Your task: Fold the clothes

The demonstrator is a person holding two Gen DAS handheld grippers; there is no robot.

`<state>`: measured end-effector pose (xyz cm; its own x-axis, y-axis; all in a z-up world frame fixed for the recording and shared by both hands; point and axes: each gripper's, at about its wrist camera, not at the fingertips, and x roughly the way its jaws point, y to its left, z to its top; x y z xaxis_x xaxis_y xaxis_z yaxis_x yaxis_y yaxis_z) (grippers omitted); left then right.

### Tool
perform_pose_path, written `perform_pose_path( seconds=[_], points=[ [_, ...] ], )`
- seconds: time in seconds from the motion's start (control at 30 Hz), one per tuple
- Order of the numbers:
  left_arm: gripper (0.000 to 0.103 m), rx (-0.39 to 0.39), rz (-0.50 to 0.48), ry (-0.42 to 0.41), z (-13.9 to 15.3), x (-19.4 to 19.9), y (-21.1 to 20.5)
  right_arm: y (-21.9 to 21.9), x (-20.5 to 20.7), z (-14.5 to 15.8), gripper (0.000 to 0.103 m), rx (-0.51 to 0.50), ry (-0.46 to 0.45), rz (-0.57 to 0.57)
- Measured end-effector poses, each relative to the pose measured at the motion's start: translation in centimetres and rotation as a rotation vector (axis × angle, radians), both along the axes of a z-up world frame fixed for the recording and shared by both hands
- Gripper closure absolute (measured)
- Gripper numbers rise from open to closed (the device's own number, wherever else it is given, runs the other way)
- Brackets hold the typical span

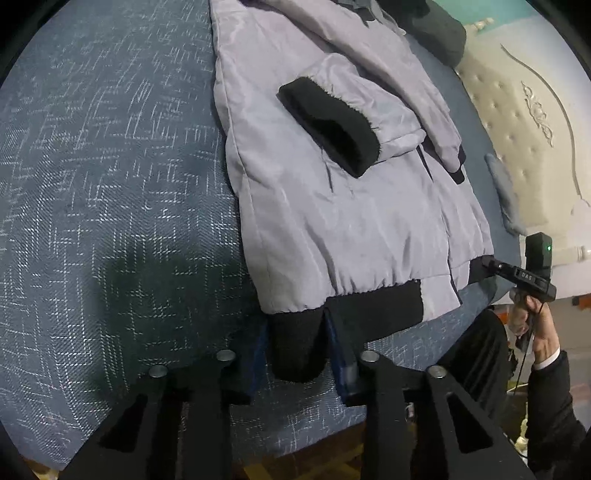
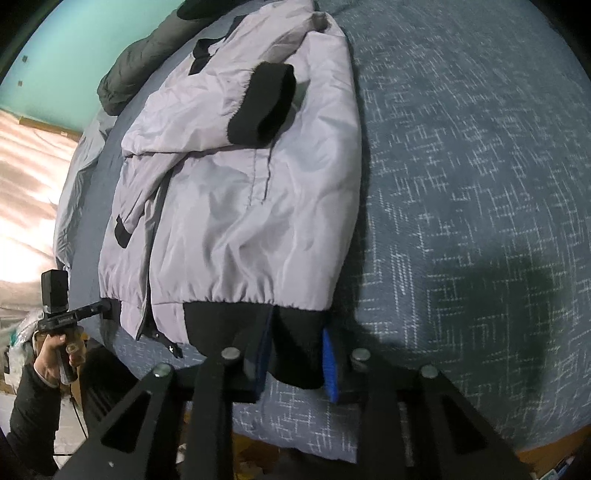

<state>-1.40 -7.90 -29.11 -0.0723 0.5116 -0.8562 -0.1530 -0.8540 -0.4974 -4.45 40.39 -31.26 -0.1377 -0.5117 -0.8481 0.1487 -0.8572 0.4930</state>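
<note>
While a dark garment (image 1: pixel 436 29) is lying beyond it, the grey jacket (image 1: pixel 332 206) is resting on the bed (image 1: pixel 110 184). Left tongs (image 1: pixel 299 354) and right tongs (image 2: pixel 295 354) are each pinching its black hem (image 1: pixel 369 310).

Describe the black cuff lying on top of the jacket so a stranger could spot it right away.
Find the pale lilac jacket spread on the blue woven bedspread. One sleeve is folded across its chest, and it ends in a black cuff, the only black band lying on the lilac front, away from the hem.
</note>
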Motion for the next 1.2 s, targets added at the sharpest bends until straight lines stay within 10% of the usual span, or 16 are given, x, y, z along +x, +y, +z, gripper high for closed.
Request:
perform_pose_path(
  seconds=[0.33, 1.2],
  points=[
    [0.094, 0.007, -0.030, 0.113, 4.5, 1.2, 0.9, -0.1, 0.7, 2.5, 0.095, -0.052, 0.062, 0.018],
    [0.095, 0.036, -0.108, 0.226, 12.5, 4.4, 1.0, -0.9, 4.1, 11.3, 0.096, -0.150, 0.212, 0.113]
  ],
)
